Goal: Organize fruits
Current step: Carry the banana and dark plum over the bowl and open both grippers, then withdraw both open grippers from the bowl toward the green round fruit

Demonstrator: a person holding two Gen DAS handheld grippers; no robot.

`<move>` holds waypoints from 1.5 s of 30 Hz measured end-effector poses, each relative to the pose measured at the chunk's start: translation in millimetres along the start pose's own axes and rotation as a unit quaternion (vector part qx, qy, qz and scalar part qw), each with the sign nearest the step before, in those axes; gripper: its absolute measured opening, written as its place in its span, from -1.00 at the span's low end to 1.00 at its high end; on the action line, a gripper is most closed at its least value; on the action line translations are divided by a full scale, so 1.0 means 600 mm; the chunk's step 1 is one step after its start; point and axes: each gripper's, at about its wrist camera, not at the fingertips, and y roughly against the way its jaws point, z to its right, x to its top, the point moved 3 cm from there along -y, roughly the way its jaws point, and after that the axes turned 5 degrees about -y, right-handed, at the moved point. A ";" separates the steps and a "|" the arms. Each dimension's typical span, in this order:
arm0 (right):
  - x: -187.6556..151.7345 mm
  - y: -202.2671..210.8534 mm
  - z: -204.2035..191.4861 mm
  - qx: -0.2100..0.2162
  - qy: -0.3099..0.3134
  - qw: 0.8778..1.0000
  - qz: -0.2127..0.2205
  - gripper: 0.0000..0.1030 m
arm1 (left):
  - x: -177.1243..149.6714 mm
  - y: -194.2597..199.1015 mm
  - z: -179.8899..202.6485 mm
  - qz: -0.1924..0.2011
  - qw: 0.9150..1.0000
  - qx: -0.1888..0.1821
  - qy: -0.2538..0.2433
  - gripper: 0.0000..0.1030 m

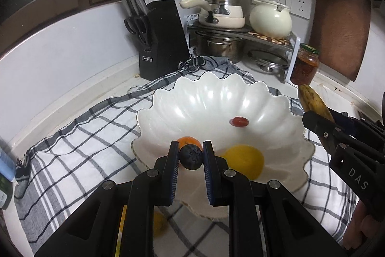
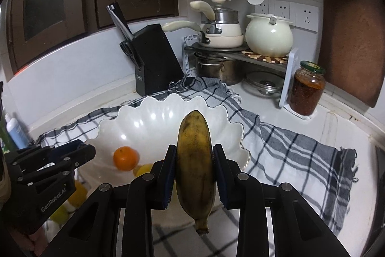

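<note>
Both grippers carry fruit toward the scalloped white bowl (image 1: 284, 117), which sits on a checked cloth (image 1: 79, 134) spread over the kitchen counter. The left gripper (image 1: 191, 155) is clamped on a small dark round fruit (image 1: 191, 157) (its puckered end faces the camera; possibly a plum or passion fruit, hard to tell), pinched at the fingertips and hanging above the bowl's near rim. The right gripper (image 2: 194, 168) squeezes a browning banana (image 2: 195, 160) across its middle, long axis running between the fingers, likely so it stays balanced on the way in. Already in the bowl lie an orange (image 2: 125, 158), a yellow citrus fruit (image 1: 244, 161) and a small red fruit (image 1: 240, 121). More yellow fruit (image 2: 78, 194) waits on the cloth just outside the bowl, so the sorting looks partly done.
</note>
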 end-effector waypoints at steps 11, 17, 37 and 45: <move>-0.009 -0.075 0.004 0.005 -0.003 0.999 -0.037 -0.40 | -0.005 -0.061 -0.004 -0.031 0.999 -0.012 0.011 -0.60; -0.016 -0.094 0.002 0.005 -0.002 0.999 -0.050 -0.39 | -0.007 -0.069 -0.008 -0.037 0.999 -0.014 0.012 -0.60; 0.004 0.004 -0.019 -0.014 -0.010 1.000 0.011 0.52 | -0.002 0.027 -0.028 0.009 1.000 0.020 0.020 0.45; 0.001 0.061 -0.048 -0.009 -0.002 0.999 0.031 0.52 | -0.019 0.094 -0.048 0.025 0.998 0.041 0.030 0.56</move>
